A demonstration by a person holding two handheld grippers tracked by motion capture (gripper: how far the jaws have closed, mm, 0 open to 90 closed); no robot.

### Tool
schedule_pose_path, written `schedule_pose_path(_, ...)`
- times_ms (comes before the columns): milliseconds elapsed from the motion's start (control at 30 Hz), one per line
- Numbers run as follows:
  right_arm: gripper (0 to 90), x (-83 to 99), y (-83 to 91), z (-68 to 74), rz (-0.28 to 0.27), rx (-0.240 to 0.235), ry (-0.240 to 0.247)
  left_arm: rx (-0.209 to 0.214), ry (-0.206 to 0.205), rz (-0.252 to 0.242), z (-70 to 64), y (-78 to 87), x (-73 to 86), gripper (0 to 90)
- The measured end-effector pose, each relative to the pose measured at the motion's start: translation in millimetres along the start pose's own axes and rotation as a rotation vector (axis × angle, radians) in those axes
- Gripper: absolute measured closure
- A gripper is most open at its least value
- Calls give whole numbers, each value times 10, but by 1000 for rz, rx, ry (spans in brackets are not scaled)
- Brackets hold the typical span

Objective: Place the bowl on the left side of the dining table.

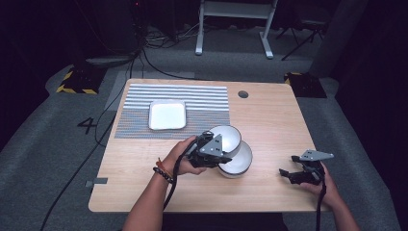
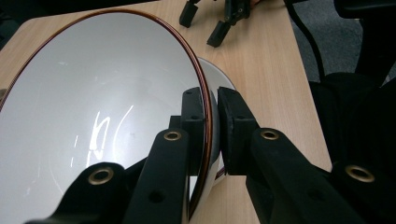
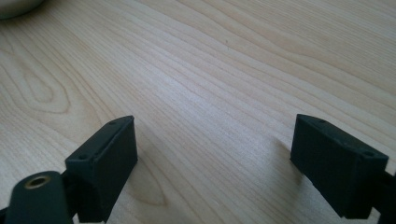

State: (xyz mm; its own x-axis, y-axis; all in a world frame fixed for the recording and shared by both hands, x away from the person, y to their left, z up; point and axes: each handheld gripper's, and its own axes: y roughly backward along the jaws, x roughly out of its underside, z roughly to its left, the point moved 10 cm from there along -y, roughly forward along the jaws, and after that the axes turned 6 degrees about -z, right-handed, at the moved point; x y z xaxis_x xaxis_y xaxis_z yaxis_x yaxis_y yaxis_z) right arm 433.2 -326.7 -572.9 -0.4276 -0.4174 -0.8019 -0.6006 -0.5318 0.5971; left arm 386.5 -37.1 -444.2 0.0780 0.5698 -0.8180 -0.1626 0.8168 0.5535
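Observation:
A white bowl with a thin brown rim (image 1: 227,136) (image 2: 102,107) is tilted, and my left gripper (image 1: 224,154) (image 2: 212,114) is shut on its rim, one jaw inside and one outside. Just behind and under it sits a second white bowl (image 1: 239,162) (image 2: 218,77) on the wooden table (image 1: 269,120). My right gripper (image 1: 287,175) (image 3: 215,154) rests low over bare wood at the right front, open with nothing between its jaws. In the left gripper view the right gripper (image 2: 219,21) lies at the top edge. A bowl's edge (image 3: 14,7) peeks in at the top left of the right gripper view.
A square white plate (image 1: 167,114) lies on a grey striped mat (image 1: 202,96) at the back left of the table. A dark round hole (image 1: 243,94) is at the back centre. Cables trail over the grey floor to the left.

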Motion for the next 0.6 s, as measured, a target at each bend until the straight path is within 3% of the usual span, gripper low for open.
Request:
schedule_pose_path(233,148,0,0,-1,0,0,1,-29,18,17,102,83,79,814)
schedule_pose_path(500,148,0,0,0,0,0,0,-70,69,33,251,182,216,814)
schedule_pose_path(600,148,0,0,1,0,0,-2,-104,98,33,318,216,275,814)
